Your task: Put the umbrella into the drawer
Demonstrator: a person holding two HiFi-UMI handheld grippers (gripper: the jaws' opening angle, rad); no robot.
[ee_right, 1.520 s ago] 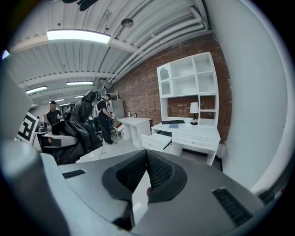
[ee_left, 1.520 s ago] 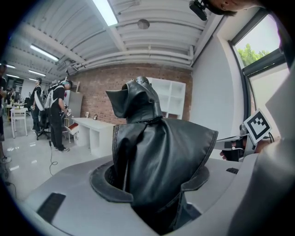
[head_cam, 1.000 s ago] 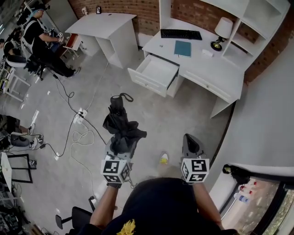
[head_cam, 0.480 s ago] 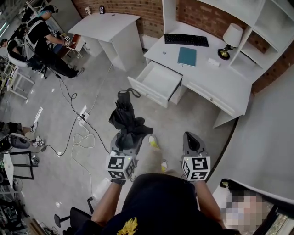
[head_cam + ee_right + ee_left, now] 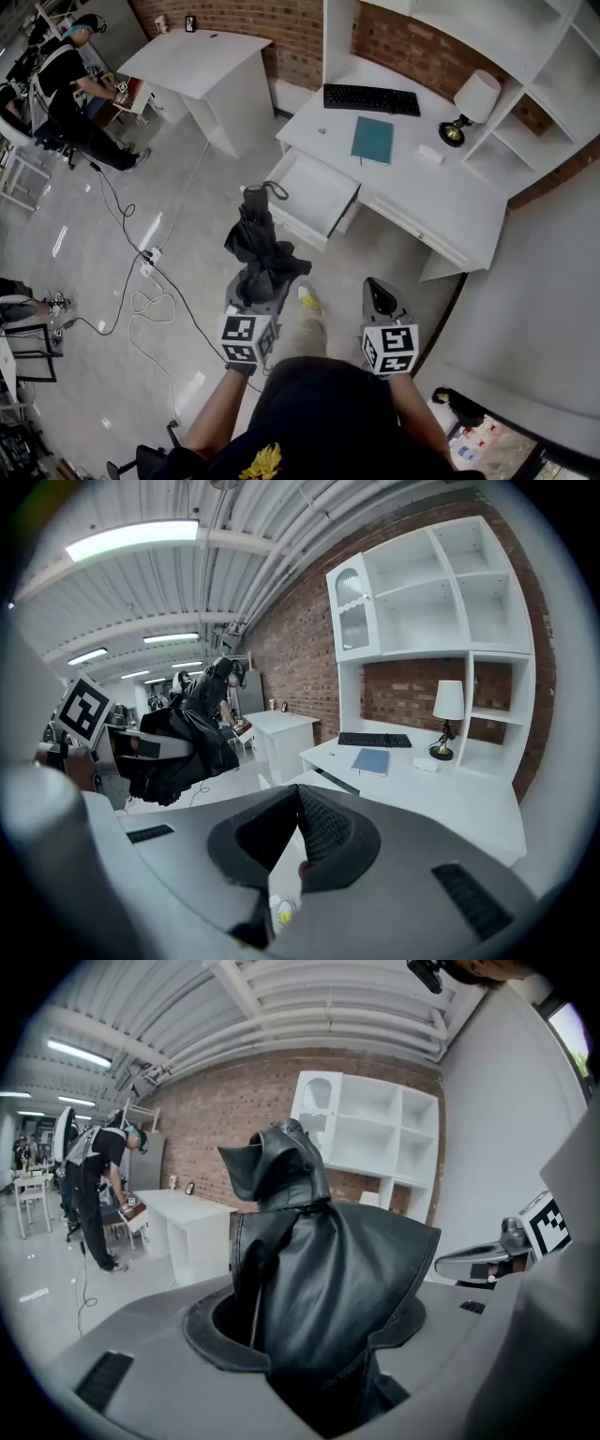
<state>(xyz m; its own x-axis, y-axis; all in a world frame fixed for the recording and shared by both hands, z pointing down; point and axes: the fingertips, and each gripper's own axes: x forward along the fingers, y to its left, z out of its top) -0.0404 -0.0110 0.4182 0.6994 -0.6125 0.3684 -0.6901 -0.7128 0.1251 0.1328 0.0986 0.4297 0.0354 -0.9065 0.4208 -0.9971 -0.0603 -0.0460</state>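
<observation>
Umbrella [image 5: 258, 246], black and folded, is being gripped by the left tongs [image 5: 255, 289], whose jaws are being pressed wide apart against its bunched fabric. It is being held above the floor [image 5: 178, 234] just in front of the open drawer [image 5: 317, 195], outside it, with its strap end pointing toward the drawer front. The right tongs [image 5: 379, 294] are being held shut and empty, also in front of the drawer.

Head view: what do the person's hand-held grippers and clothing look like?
The left hand-held gripper and right hand-held gripper are grey tapered shells, each with a white cube bearing black square markers. The person wears a dark top with a yellow emblem.
</observation>
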